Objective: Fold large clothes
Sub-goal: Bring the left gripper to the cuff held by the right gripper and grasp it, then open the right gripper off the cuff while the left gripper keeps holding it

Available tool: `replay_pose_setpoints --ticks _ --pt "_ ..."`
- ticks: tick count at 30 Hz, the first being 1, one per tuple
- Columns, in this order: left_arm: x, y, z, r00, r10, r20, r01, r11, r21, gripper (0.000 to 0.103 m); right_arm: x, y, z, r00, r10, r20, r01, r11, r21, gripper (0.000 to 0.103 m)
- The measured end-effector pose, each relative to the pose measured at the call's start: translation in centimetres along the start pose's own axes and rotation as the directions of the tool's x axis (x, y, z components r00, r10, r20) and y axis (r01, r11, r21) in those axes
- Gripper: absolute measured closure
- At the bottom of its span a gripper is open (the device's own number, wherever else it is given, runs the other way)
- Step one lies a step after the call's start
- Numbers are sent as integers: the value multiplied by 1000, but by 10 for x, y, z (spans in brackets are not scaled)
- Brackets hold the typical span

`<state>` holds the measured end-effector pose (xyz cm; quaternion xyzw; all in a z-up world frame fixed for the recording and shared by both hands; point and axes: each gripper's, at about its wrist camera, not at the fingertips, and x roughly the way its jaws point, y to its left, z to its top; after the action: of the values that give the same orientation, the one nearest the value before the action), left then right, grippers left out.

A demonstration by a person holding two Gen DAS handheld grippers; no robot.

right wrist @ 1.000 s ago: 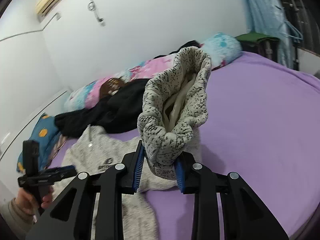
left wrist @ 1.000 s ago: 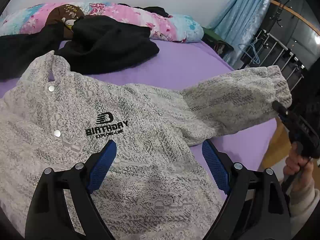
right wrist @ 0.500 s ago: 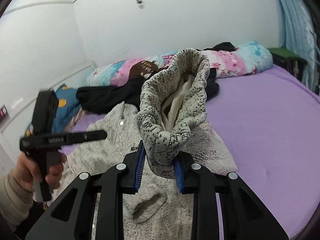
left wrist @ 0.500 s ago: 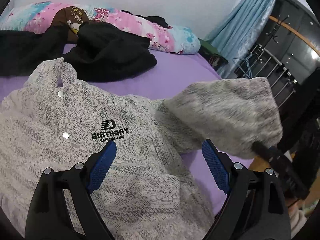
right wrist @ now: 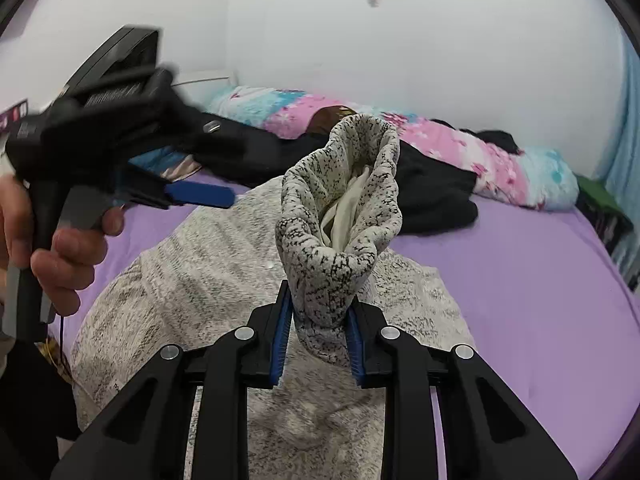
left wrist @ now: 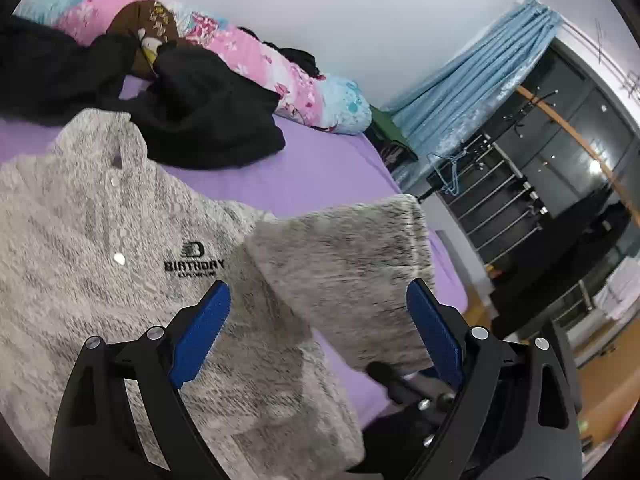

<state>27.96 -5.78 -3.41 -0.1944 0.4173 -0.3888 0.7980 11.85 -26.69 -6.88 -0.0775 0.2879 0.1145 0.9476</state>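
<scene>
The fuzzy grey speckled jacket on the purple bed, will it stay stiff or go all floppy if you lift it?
Probably floppy: the fuzzy grey speckled jacket lies flat, and its sleeve cuff, pinched in the right gripper, crumples and sags. It looks thick and fleecy, so likely bulky but light. The nubbly pile probably grips the blue pads well.

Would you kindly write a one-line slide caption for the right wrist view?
Right gripper shut on the grey sweater's cuff, sleeve raised above the sweater's body on the purple bed.
</scene>
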Motion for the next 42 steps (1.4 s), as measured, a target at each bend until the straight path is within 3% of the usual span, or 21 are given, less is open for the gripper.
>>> replay_pose_setpoints --ticks 4,9,17,25,34,38,42 --pt "-2 6 -1 998 -53 -22 52 997 -52 17 5 26 6 1000 -4 1 4 998 -61 79" --pt "1 15 -1 997 -62 -40 58 994 -96 19 8 47 9 1000 6 2 -6 995 -100 79" --pt "4 26 0 993 -106 -60 95 982 -165 31 14 63 10 998 -56 9 57 980 -189 80" --pt "11 40 0 982 -163 -98 139 966 -219 59 15 75 9 995 -97 13 97 959 -265 80" --pt "3 40 2 982 -167 -84 150 972 -182 72 10 80 7 995 -94 32 99 961 -257 80" --pt "-5 42 2 980 -188 -67 173 967 -187 72 8 78 9 997 -74 38 81 971 -224 75" --pt "-19 53 5 986 -163 -40 152 968 -198 72 3 81 10 997 -48 62 60 975 -213 63"
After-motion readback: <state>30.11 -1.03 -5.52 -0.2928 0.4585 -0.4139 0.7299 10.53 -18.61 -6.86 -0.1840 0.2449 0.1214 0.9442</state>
